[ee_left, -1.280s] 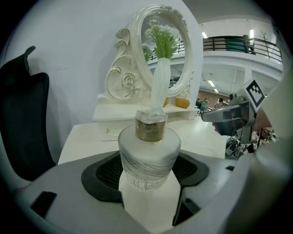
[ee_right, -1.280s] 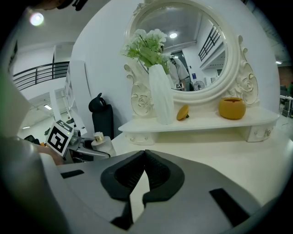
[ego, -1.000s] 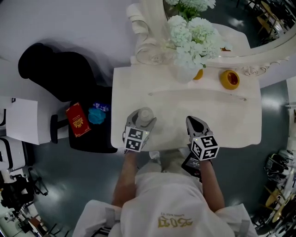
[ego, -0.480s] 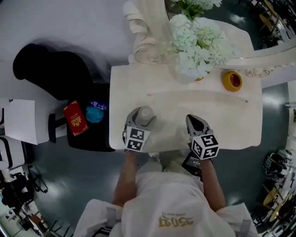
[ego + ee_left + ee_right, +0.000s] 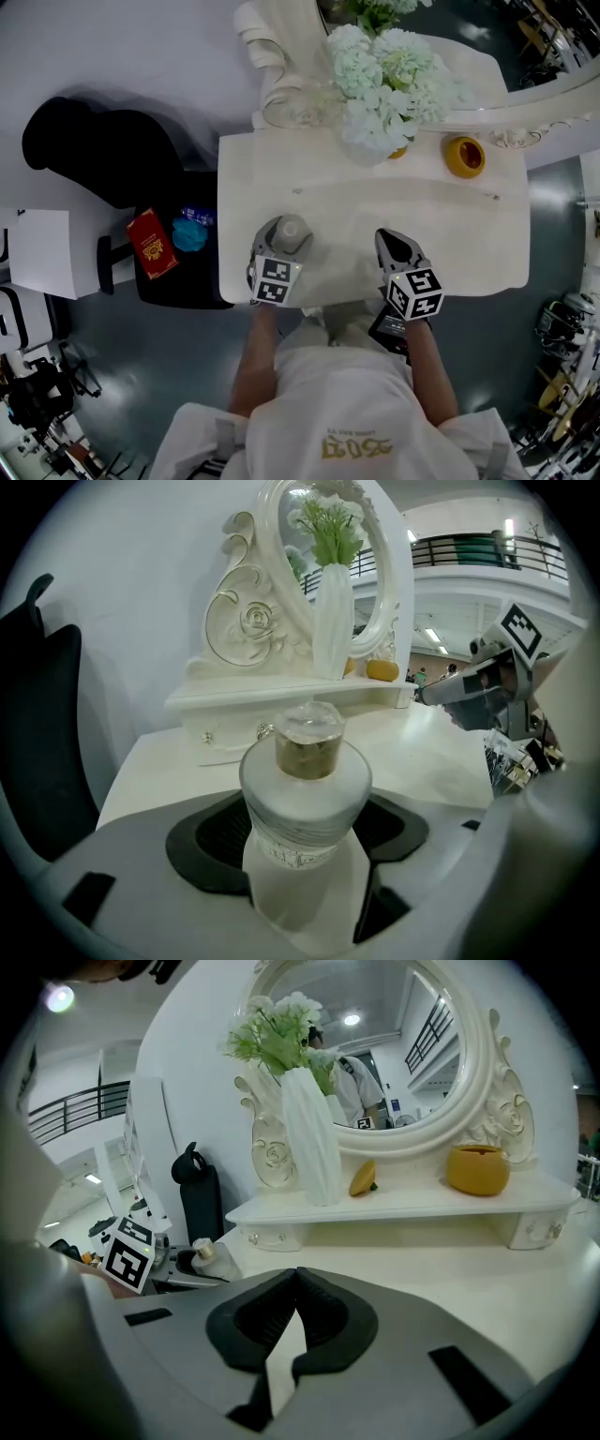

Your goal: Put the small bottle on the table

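Note:
A small frosted bottle (image 5: 305,794) with a clear faceted stopper stands upright between the jaws of my left gripper (image 5: 302,827), which is shut on it. In the head view the small bottle (image 5: 289,232) and left gripper (image 5: 283,240) are over the front left of the white dressing table (image 5: 469,234). My right gripper (image 5: 394,246) hovers at the table's front, to the right, jaws closed with nothing between them. From the right gripper (image 5: 292,1312) view the bottle (image 5: 208,1255) shows at the far left.
A white vase of pale flowers (image 5: 380,80), a yellow bowl (image 5: 464,157) and a small yellow object (image 5: 364,1177) stand on the raised shelf below the oval mirror (image 5: 375,1063). A black chair (image 5: 112,155) and a side stand with a red box (image 5: 150,244) lie to the left.
The view has shifted slightly; both grippers stay in about the same places over the table's front, the left still holding the bottle.

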`<state>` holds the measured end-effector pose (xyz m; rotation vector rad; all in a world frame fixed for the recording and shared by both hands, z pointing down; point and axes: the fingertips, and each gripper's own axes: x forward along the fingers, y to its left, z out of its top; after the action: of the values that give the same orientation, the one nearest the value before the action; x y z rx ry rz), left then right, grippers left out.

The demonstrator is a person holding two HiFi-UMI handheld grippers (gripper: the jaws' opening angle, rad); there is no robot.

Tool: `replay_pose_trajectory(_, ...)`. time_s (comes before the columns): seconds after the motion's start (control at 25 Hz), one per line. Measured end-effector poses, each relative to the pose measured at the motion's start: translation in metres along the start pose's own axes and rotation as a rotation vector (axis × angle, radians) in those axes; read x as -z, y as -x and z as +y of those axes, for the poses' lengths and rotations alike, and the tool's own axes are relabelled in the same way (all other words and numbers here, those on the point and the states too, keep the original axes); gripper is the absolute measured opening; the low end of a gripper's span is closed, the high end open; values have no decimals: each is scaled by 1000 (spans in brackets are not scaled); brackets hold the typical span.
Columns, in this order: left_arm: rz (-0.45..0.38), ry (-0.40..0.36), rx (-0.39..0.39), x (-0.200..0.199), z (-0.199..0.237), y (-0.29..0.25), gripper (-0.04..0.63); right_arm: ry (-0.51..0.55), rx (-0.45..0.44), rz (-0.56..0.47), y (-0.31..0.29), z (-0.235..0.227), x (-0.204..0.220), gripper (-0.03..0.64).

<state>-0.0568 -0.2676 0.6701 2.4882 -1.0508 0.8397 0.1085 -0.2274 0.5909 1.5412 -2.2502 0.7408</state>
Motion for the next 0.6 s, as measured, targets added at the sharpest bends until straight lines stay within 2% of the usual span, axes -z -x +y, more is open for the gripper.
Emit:
replay_pose_trajectory(0.24, 20, 81, 23, 5, 0, -2, 368, 18, 1, -22, 8, 6, -8, 12)
replay_pose_trajectory(0.4, 26, 103, 5, 13, 2, 6, 374, 32, 4, -43, 17, 12, -13, 12)
replay_pose_trajectory(0.6, -7, 141, -27, 14, 6, 24, 368, 41, -5, -70, 26, 22, -16, 12)
